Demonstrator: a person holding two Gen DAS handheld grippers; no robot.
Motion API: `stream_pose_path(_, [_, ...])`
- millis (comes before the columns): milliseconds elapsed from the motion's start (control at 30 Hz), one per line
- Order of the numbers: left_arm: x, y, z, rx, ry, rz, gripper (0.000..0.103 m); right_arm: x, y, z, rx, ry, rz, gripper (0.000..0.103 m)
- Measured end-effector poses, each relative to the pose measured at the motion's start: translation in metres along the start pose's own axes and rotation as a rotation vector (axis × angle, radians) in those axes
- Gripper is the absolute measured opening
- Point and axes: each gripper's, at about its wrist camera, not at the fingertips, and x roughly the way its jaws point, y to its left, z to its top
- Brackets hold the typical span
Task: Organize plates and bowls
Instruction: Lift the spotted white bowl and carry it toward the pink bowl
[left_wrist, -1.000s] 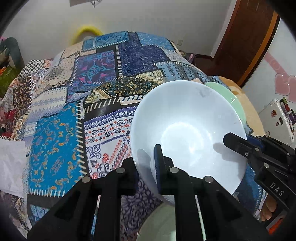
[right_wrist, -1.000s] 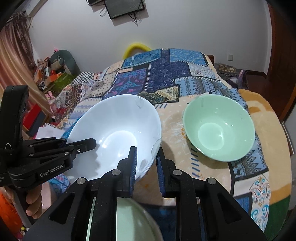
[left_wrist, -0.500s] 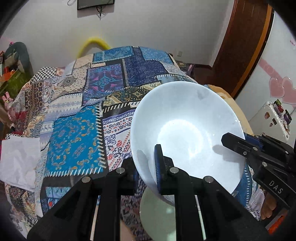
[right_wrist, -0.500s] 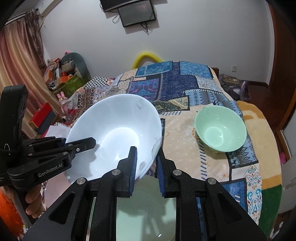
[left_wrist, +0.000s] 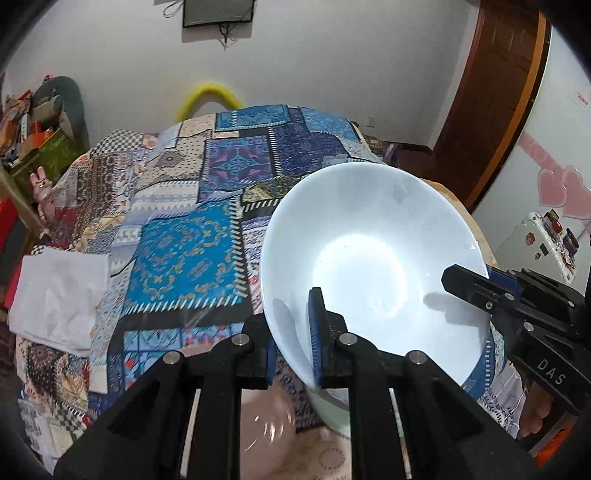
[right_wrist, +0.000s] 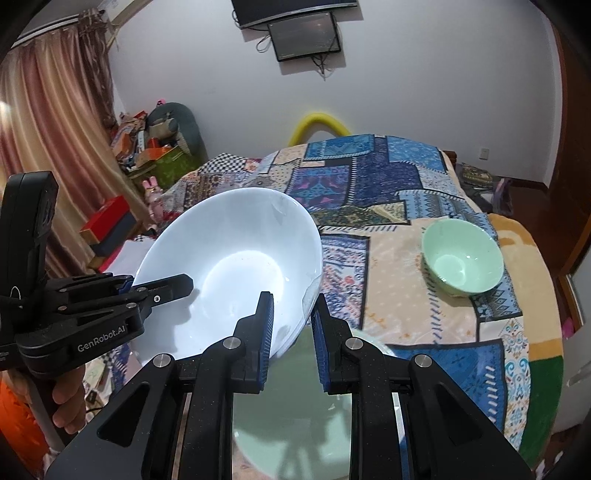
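White bowl (left_wrist: 373, 254) tilted, held aloft; green bowl (right_wrist: 461, 257) upright on bedspread.

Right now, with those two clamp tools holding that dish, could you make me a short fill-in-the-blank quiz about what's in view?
1. Both grippers hold one large ____ bowl by its rim.
2. The small bowl resting alone on the quilt is pale ____.
3. The left gripper and right gripper clamp ____ sides of the rim.

Missing words: white; green; opposite

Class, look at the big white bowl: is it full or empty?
Empty. The big white bowl shows a bare, glossy inside in both views, with only light reflections and the shadows of the tongs.
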Motion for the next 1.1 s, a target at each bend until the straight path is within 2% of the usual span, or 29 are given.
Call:
stream_pose_path(400, [-0.033,0.034,-0.038,-0.052,-0.01,0.051,0.014,0.002,0.043,-0.016,-0.04,0.02,0.064,0.019])
stream_pose_path(633, [-0.039,0.06,-0.057,-0.088,0.008,0.077,0.014,0.016,0.065,-0.021,-0.057,0.053,0.106,0.019])
stream_pose_path(1100, [-0.014,0.108,-0.095,-0.153,0.089,0.099,0.014,0.058,0.095,-0.047,-0.068,0.161,0.154,0.019])
